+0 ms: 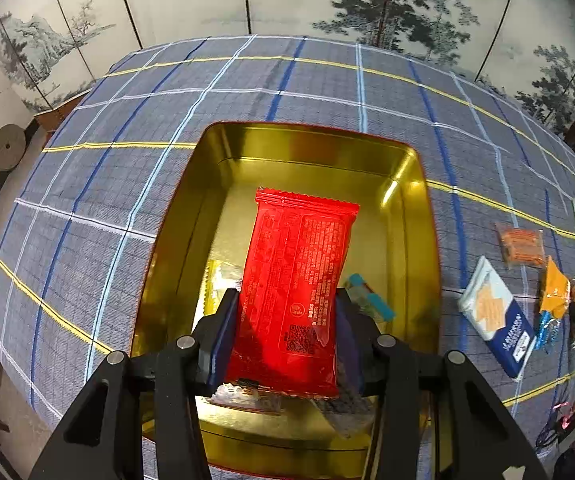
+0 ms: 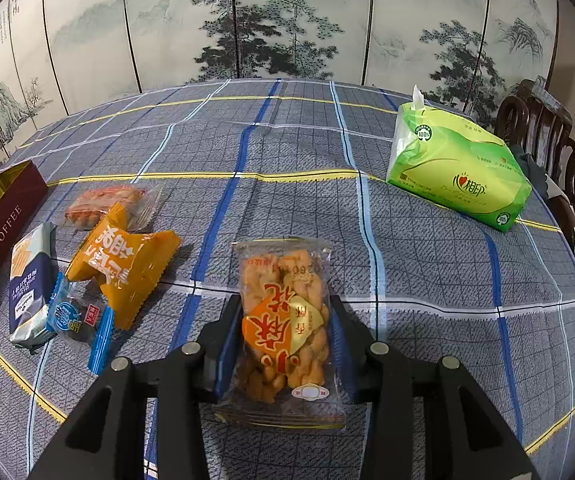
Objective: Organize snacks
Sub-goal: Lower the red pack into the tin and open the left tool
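Left hand-held gripper clamped on red packet above gold tin; right hand-held gripper gripping fried-twist bag over table.

One gold rectangular metal tin is sitting on one table with a blue plaid cloth. Inside the tin, about four snack packets are showing: one red foil packet, one yellow packet, one teal-ended wrapper, one clear-and-dark wrapper; the count is uncertain, as some are half hidden. Outside the tin, five snack packets are showing: one clear bag of fried dough twists, one orange pillow packet, one blue-and-white cracker packet, one small blue-ended candy wrapper, one clear packet of reddish-orange snacks. One green tissue pack is lying at the far right.
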`<state>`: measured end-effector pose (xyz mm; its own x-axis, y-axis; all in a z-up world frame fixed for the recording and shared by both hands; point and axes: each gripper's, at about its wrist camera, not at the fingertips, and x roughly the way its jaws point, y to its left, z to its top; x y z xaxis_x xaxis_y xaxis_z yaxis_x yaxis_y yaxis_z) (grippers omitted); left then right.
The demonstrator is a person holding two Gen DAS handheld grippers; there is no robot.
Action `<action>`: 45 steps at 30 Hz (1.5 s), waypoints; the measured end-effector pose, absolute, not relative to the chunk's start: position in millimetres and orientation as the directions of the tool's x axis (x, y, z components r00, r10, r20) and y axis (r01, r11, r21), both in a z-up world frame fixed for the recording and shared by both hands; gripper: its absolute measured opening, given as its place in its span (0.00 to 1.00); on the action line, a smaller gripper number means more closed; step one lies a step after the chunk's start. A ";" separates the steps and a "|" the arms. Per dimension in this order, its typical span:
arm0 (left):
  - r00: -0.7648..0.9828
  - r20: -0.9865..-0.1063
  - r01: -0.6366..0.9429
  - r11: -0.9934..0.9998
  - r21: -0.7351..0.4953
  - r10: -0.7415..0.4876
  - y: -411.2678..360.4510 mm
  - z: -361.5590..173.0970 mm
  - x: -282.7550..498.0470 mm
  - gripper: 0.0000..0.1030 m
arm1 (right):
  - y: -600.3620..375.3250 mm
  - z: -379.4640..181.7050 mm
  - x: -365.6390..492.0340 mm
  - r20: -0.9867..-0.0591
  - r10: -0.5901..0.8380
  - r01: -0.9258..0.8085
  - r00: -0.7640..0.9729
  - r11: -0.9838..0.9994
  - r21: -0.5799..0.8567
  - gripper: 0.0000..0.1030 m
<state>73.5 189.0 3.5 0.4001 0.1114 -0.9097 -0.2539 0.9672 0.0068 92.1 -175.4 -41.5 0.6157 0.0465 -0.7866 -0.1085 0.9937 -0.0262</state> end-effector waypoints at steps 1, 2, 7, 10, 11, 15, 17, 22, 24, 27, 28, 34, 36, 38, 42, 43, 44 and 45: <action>0.397 -0.911 -0.257 0.966 0.009 0.114 190.3 1.9 73.3 0.41 | -175.2 -41.5 92.1 -0.787 0.046 -0.108 0.616 0.994 -0.026 0.41; 0.394 -0.912 -0.259 0.966 0.009 0.114 191.2 0.8 73.0 0.41 | -175.3 -41.6 92.2 -0.787 0.046 -0.109 0.616 0.994 -0.026 0.41; 0.377 -0.920 -0.260 0.966 0.010 0.110 194.0 -7.8 71.7 0.41 | -174.9 -41.6 92.2 -0.787 0.046 -0.108 0.616 0.994 -0.027 0.41; 0.376 -0.919 -0.255 0.967 0.018 0.117 193.4 -9.9 71.0 0.41 | -174.4 -41.6 92.2 -0.787 0.046 -0.108 0.616 0.994 -0.027 0.41; 0.376 -0.919 -0.253 0.967 0.021 0.119 192.7 -9.6 71.1 0.41 | -175.0 -41.6 92.2 -0.787 0.046 -0.108 0.616 0.994 -0.027 0.41; 0.373 -0.919 -0.246 0.969 0.034 0.127 191.2 -9.9 71.5 0.41 | -174.3 -41.7 92.2 -0.787 0.045 -0.108 0.616 0.994 -0.028 0.41; 0.372 -0.919 -0.244 0.969 0.037 0.129 190.8 -10.1 72.1 0.42 | -174.8 -41.8 92.2 -0.787 0.045 -0.108 0.616 0.994 -0.028 0.41; 0.373 -0.917 -0.237 0.970 0.051 0.139 189.5 -9.6 71.8 0.44 | -174.1 -41.8 92.3 -0.787 0.044 -0.108 0.616 0.994 -0.029 0.41; 0.374 -0.917 -0.233 0.971 0.053 0.140 188.9 -9.5 71.7 0.45 | -174.2 -41.5 92.2 -0.787 0.044 -0.108 0.616 0.994 -0.029 0.41; 0.381 -0.914 -0.234 0.971 0.049 0.138 189.0 -7.5 70.9 0.49 | -174.1 -41.5 92.3 -0.787 0.044 -0.108 0.616 0.994 -0.029 0.41; 0.383 -0.913 -0.234 0.971 0.053 0.142 189.0 -6.6 70.7 0.50 | -174.4 -41.6 92.3 -0.787 0.044 -0.108 0.616 0.994 -0.029 0.41; 0.399 -0.905 -0.232 0.971 0.057 0.148 190.1 -0.4 69.2 0.55 | -174.0 -41.6 92.3 -0.787 0.044 -0.108 0.616 0.994 -0.030 0.41; 0.402 -0.904 -0.230 0.972 0.054 0.145 189.7 0.7 67.9 0.55 | -174.4 -41.7 92.4 -0.787 0.044 -0.108 0.616 0.994 -0.030 0.41; 0.405 -0.903 -0.230 0.972 0.048 0.141 189.6 1.8 65.8 0.55 | -174.2 -41.7 92.3 -0.787 0.043 -0.108 0.616 0.994 -0.030 0.41; 0.417 -0.898 -0.228 0.973 0.044 0.139 188.9 5.2 60.0 0.58 | -174.2 -41.7 92.3 -0.787 0.043 -0.108 0.616 0.994 -0.030 0.41; 0.420 -0.896 -0.228 0.973 0.047 0.142 188.7 6.7 58.3 0.59 | -173.7 -41.6 92.3 -0.787 0.043 -0.108 0.616 0.994 -0.030 0.41; 0.424 -0.894 -0.229 0.972 0.049 0.145 188.7 7.9 56.9 0.60 | -174.1 -41.7 92.3 -0.787 0.043 -0.108 0.616 0.994 -0.030 0.41; 0.429 -0.891 -0.230 0.972 0.050 0.147 188.8 9.4 55.0 0.61 | -174.0 -41.8 92.3 -0.787 0.043 -0.108 0.616 0.994 -0.031 0.41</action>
<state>55.0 188.8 9.4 0.4287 0.1470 -0.8914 -0.2301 0.9719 0.0496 92.3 -174.0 -41.8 0.6158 0.0426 -0.7868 -0.1079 0.9937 -0.0306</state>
